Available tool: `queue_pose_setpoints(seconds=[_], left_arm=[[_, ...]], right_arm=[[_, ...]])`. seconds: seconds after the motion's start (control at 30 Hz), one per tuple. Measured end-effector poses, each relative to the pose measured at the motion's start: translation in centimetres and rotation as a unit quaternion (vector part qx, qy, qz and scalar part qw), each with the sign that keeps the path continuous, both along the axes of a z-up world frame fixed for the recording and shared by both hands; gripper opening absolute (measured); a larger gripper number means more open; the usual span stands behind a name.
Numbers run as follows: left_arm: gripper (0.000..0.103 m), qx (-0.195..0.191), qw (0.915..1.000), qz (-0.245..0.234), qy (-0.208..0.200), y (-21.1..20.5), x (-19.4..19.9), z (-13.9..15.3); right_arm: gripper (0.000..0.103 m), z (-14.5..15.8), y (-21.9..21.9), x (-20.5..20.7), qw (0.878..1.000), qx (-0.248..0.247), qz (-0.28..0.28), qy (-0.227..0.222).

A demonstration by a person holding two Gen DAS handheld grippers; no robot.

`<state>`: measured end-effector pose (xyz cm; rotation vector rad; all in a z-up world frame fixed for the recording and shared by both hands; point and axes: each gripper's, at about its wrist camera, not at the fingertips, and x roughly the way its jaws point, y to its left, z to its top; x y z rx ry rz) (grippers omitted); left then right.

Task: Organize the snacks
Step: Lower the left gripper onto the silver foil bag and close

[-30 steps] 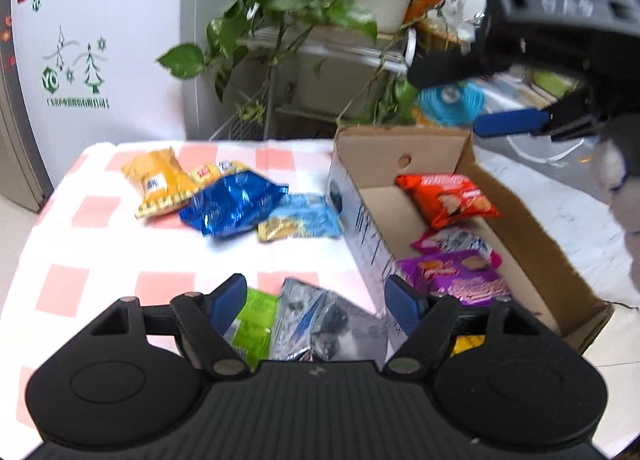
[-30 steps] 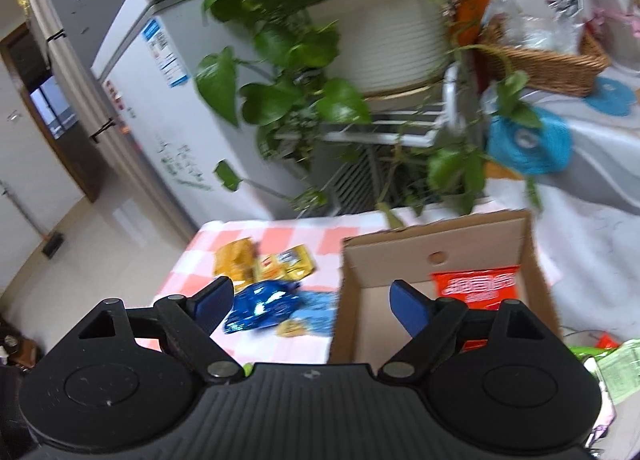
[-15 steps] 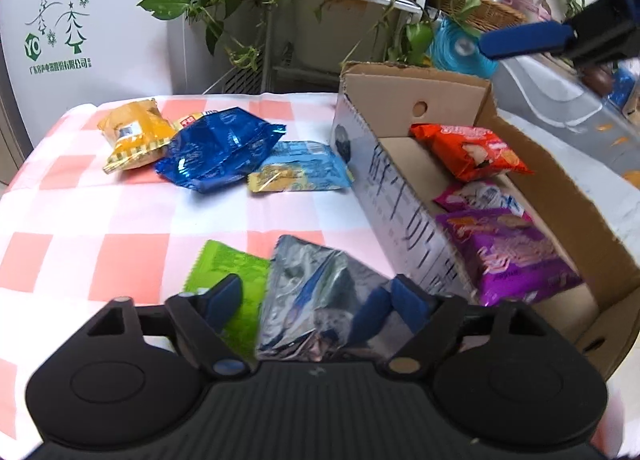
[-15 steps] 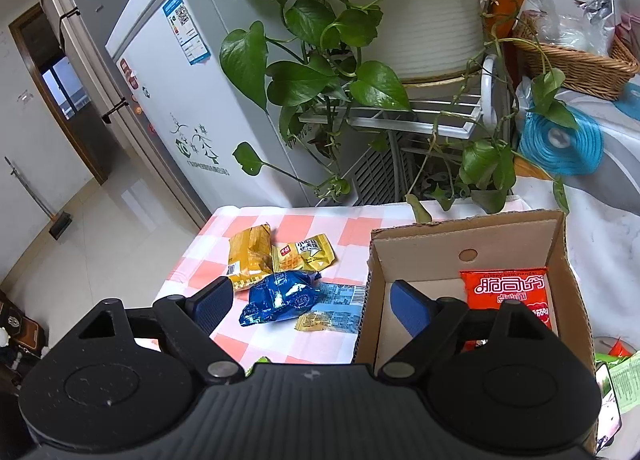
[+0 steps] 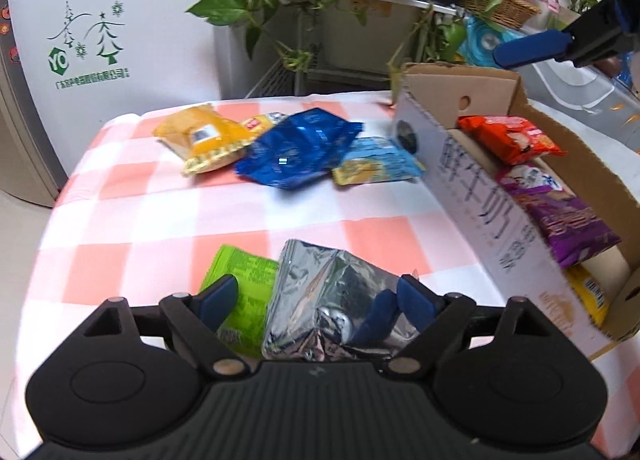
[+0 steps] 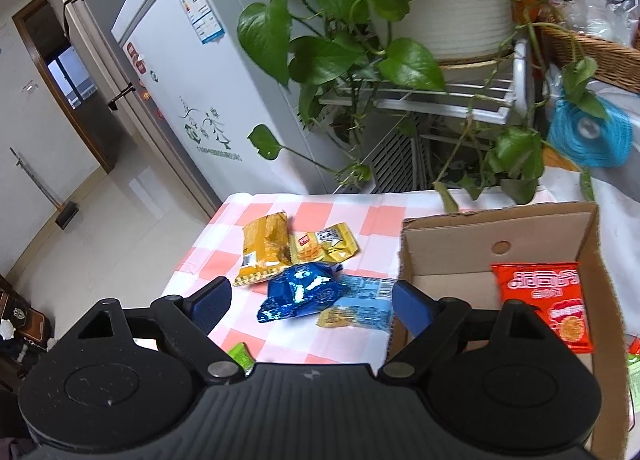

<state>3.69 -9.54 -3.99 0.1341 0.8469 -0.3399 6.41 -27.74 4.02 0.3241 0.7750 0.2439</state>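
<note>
My left gripper [image 5: 316, 296] hangs low over the checked tablecloth [image 5: 140, 220], jaws open. A crumpled silver packet [image 5: 320, 272] lies between its fingers with the pads not pressing on it. A green packet [image 5: 240, 272] lies under the left finger. Further back lie an orange packet [image 5: 200, 140], a blue packet [image 5: 296, 152] and a light-blue packet [image 5: 376, 168]. The cardboard box [image 5: 472, 196] at the right holds a red packet [image 5: 508, 138], a purple packet [image 5: 568, 220] and a yellow one [image 5: 588, 292]. My right gripper [image 6: 312, 300] is open and empty, high above the box [image 6: 452, 244].
A white fridge [image 5: 100, 40] stands behind the table at the left. A potted plant [image 6: 440, 0] on a white rack [image 6: 460, 100] is behind the table's far edge. The right gripper's blue fingers [image 5: 528, 48] hang over the box's far end.
My left gripper has sunk and closed in on the silver packet, and its jaws have widened around it. The right gripper has drifted, so more of the table shows.
</note>
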Motion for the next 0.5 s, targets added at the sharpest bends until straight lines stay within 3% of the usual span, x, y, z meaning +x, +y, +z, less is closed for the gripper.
queue_pose_setpoints(seconds=[0.33,0.5], left_arm=[[0.086,0.042,0.9985,0.033,0.011,4.4,1.5,0.9],[0.085,-0.029,0.9948,0.092,0.031,7.2,1.1,0.8]], right_arm=[[0.091,-1.6,2.7,2.2,1.000,-0.004,0.013,0.012],[0.090,-2.5,4.1,3.2,1.000,-0.026,0.010,0.014]])
